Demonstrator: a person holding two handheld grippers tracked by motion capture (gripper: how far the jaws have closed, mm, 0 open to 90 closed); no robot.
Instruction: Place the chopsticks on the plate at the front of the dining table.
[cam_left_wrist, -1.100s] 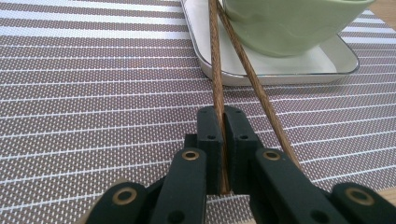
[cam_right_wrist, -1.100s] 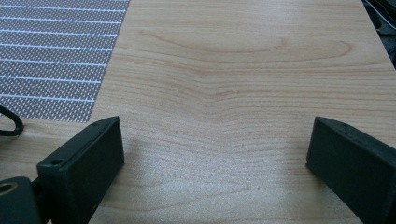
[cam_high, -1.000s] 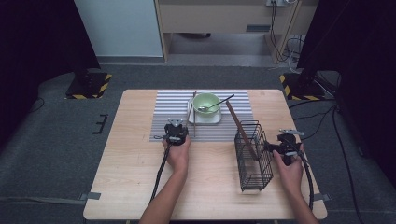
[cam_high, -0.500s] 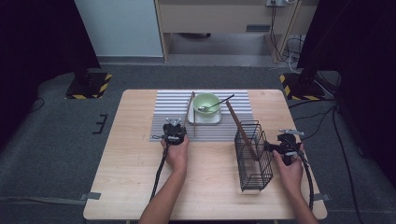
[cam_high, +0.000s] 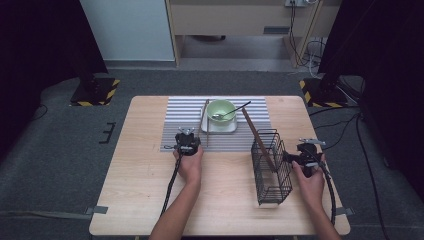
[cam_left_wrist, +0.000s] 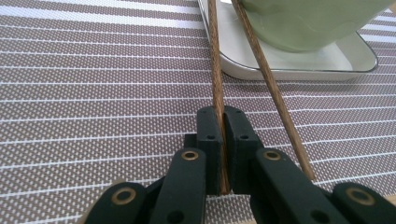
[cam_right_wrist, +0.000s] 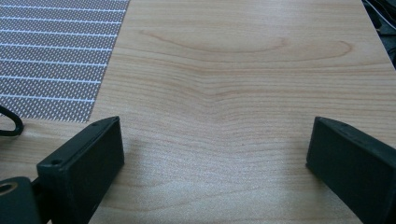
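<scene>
One brown wooden chopstick (cam_left_wrist: 216, 70) lies flat on the striped placemat (cam_left_wrist: 93, 93), straight and slim, its near end clamped between the closed pads of the left tongs (cam_left_wrist: 223, 140) while its far end runs up past the rim of the white tray (cam_left_wrist: 299, 70). Just beside it lies the second chopstick (cam_left_wrist: 273, 88), angling away from the first, its far end up on the tray's rim, close against the green bowl (cam_left_wrist: 308, 23).

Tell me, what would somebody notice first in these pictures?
Probably the left hand-held gripper, shut on one brown chopstick lying on the striped mat, with a second chopstick beside it. Next comes the green bowl with a spoon at the mat's far edge, and the black wire basket standing before the open right hand-held gripper.
</scene>
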